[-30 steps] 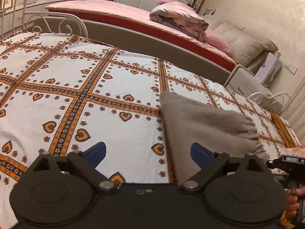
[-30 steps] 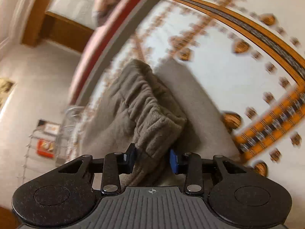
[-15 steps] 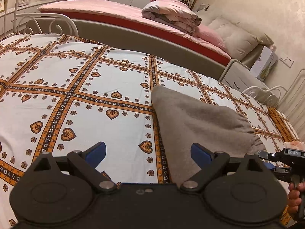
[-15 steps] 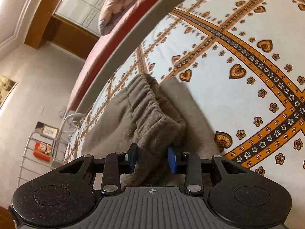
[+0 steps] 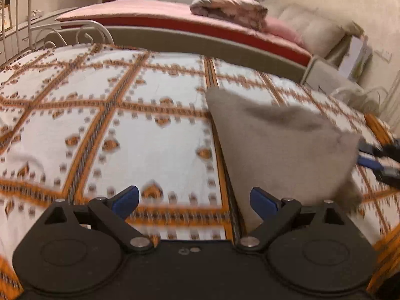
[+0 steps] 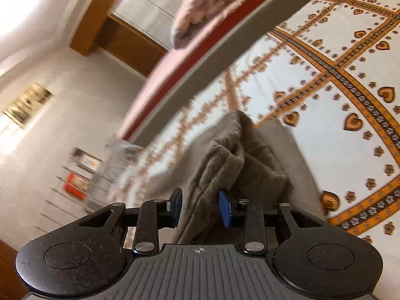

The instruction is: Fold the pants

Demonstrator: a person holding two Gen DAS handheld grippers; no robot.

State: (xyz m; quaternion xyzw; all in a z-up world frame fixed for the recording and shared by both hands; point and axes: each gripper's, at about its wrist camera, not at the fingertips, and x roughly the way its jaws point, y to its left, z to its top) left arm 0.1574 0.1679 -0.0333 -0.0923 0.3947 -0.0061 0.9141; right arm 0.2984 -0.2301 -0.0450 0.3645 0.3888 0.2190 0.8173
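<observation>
Grey-brown fleece pants lie folded on the heart-patterned bedspread. Their right end is lifted off the bed. My right gripper is shut on a bunched wad of the pants at the elastic waistband, which hangs forward from its blue pads. The same gripper shows at the right edge of the left wrist view, pinching the raised corner. My left gripper stands open above the bedspread, just left of the pants' near edge, with nothing between its fingers.
A second bed with a pink cover and a rolled quilt runs along the far side behind a grey rail. A white metal bed frame stands at the left. A wire rack stands by the wall.
The right gripper has risen and rolled, lifting the pants' waistband end higher off the bed. The left gripper has slid across the bedspread; the pants now look nearer to it.
</observation>
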